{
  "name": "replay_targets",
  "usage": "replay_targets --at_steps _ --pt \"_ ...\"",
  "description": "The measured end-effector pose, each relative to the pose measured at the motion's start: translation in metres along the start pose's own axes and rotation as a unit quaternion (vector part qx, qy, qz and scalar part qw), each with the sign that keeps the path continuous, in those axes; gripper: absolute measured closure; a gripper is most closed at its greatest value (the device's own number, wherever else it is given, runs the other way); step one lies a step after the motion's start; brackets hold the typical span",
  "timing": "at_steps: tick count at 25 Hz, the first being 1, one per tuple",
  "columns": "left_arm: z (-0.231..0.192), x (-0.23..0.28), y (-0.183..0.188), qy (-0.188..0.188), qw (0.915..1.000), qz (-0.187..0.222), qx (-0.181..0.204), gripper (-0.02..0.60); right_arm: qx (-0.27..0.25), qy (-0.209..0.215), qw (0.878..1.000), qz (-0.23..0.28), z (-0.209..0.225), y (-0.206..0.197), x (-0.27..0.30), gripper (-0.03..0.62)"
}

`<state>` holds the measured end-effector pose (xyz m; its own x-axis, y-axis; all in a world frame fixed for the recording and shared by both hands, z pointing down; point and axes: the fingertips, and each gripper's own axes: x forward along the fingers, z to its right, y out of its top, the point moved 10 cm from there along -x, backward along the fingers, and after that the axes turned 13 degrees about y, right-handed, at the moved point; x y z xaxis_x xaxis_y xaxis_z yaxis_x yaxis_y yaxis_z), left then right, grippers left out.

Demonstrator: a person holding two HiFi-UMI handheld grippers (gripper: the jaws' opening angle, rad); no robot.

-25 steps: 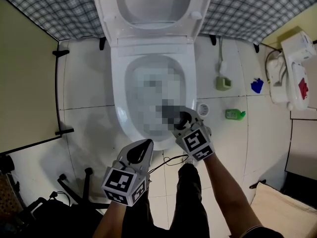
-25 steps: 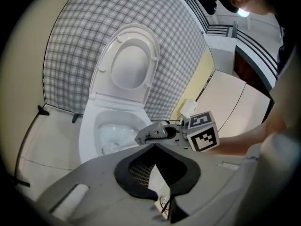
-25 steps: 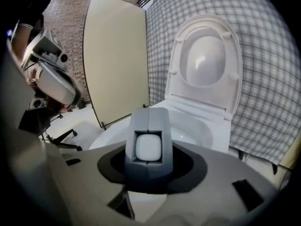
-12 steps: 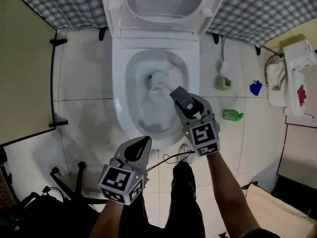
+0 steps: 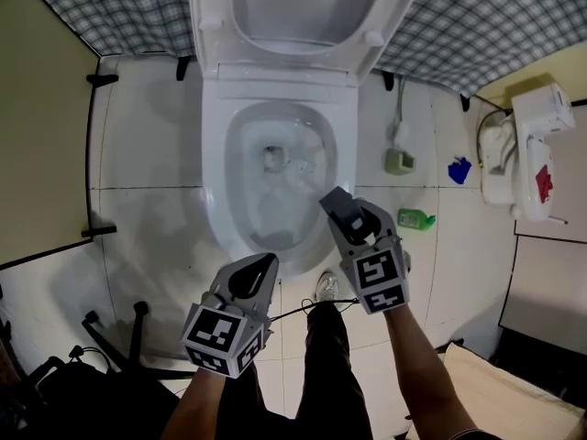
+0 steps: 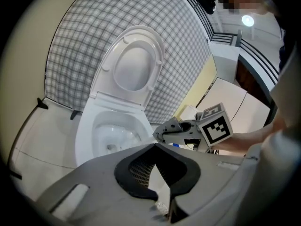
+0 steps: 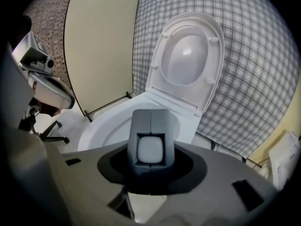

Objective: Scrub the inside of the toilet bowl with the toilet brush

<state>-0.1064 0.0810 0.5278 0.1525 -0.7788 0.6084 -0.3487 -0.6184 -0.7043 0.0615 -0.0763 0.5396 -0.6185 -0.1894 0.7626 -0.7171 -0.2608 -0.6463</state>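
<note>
The white toilet (image 5: pixel 213 218) stands with lid and seat raised (image 5: pixel 303 7); its wet bowl (image 5: pixel 252 200) lies open below me. My right gripper (image 5: pixel 337 202) hangs over the bowl's near right rim, shut on the grey-and-white handle of the toilet brush (image 7: pixel 150 149). The pale brush head (image 5: pixel 300 167) sits inside the bowl beside the drain. In the right gripper view the handle block hides the brush head. My left gripper (image 5: pixel 264 264) stays near the bowl's front edge, its jaws meeting at the tips with nothing in them (image 6: pixel 154 146).
A green brush holder (image 5: pixel 397 161), a green bottle (image 5: pixel 415 218) and a blue object (image 5: pixel 458 170) lie on the tiled floor right of the toilet. A white unit (image 5: pixel 525 154) stands further right. A beige partition (image 5: pixel 41 154) closes the left; black stand legs (image 5: pixel 119 333) lie at lower left.
My right gripper has drawn back and risen over the bowl's right side with the brush. The brush head has shifted a little right in the bowl. The left gripper has stayed put.
</note>
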Motion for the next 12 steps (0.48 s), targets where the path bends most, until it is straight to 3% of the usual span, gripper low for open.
replay_targets --at_steps 6,12 --pt "0.001 -0.004 0.002 0.002 0.9999 0.005 -0.01 0.58 -0.007 0.029 0.999 -0.036 -0.022 -0.008 -0.02 0.404" --pt "-0.004 -0.006 -0.002 0.007 0.9995 0.01 -0.031 0.58 0.021 -0.007 0.999 -0.03 0.0 0.008 -0.013 0.404"
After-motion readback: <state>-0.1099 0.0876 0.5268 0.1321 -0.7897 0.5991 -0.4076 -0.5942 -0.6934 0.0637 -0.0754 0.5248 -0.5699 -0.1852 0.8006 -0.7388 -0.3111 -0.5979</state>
